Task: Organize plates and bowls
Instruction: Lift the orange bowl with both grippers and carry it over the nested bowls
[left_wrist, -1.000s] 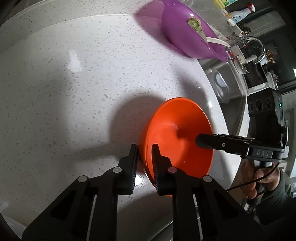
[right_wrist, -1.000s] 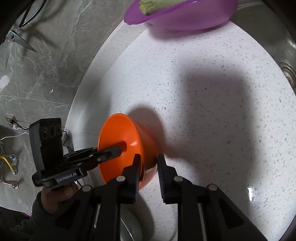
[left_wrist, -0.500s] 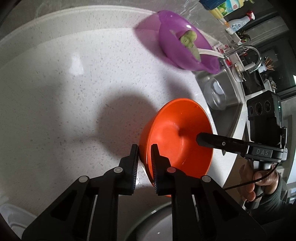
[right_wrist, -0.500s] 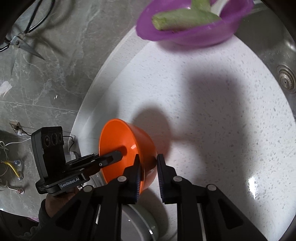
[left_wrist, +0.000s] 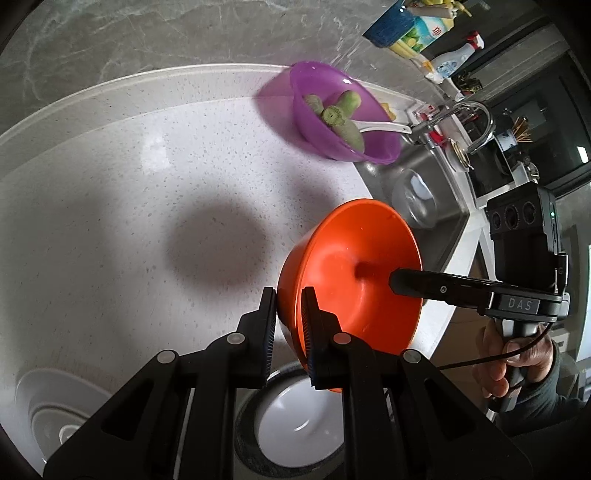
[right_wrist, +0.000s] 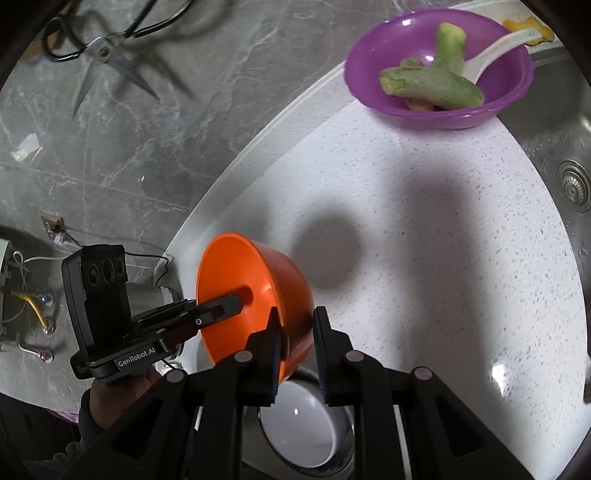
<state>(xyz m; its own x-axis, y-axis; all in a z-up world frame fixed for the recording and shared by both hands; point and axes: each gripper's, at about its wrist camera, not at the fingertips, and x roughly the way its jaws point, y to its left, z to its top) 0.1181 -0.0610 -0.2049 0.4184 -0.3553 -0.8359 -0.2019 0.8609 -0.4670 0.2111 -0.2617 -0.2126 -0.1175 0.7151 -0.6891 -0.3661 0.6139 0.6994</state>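
We hold the orange bowl (left_wrist: 354, 273) between us, tipped on its side and lifted above the speckled counter (left_wrist: 147, 206), at centre right of the left wrist view; our left gripper (left_wrist: 287, 314) has its jaws narrowed onto the near rim, one finger outside the wall and one inside; our right gripper (right_wrist: 297, 332) pinches the opposite rim the same way, though its inner finger is partly hidden behind the bowl wall. Below the bowl, at the lower edge of both views, a white bowl (left_wrist: 299, 428) sits largely covered by our fingers. At the upper right a purple bowl (right_wrist: 436, 62) holds green vegetable pieces (right_wrist: 432, 86) and a white spoon (right_wrist: 495, 51); the sink (right_wrist: 569, 158) is cut off at the frame's right.
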